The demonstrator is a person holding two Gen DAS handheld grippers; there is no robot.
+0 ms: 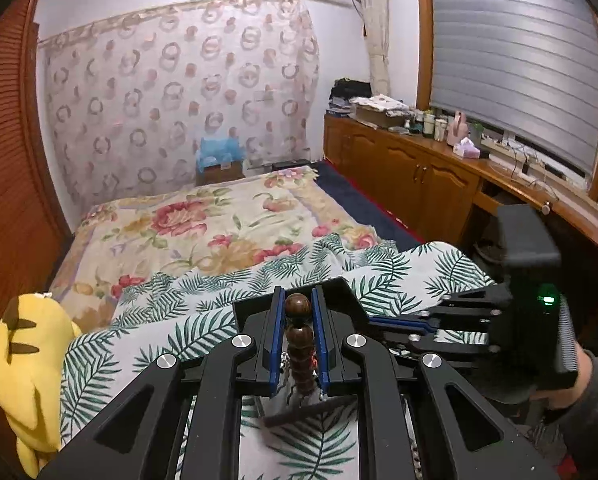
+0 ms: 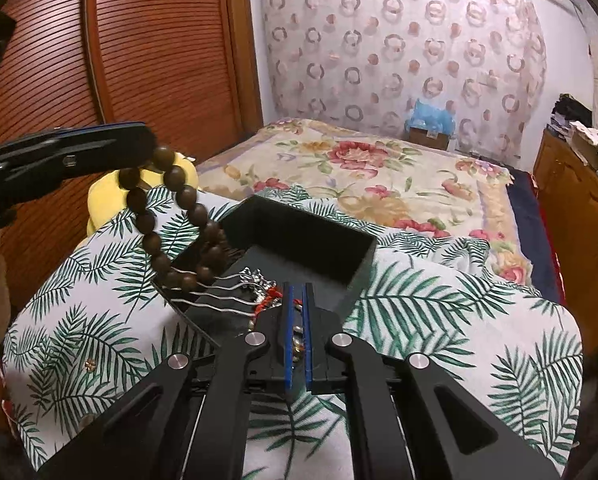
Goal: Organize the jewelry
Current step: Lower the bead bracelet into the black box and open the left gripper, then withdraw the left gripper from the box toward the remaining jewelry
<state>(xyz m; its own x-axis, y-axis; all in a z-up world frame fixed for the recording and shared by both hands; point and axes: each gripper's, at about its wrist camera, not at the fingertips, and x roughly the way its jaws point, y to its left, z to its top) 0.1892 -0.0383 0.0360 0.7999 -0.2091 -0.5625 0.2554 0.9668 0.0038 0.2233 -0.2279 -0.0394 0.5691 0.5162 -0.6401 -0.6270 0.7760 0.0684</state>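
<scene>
My left gripper is shut on a brown wooden bead bracelet. In the right wrist view the left gripper holds the bracelet hanging as a loop over the left end of a black jewelry box. The open box lies on the fern-print cloth. Silver chains and red-beaded pieces lie at its near edge. My right gripper is nearly closed over small beaded jewelry between its blue pads; the grip itself is unclear.
A yellow plush toy lies left of the cloth. A floral bedspread stretches behind. A wooden cabinet with clutter runs along the right under a window. A slatted wooden wardrobe stands on the left.
</scene>
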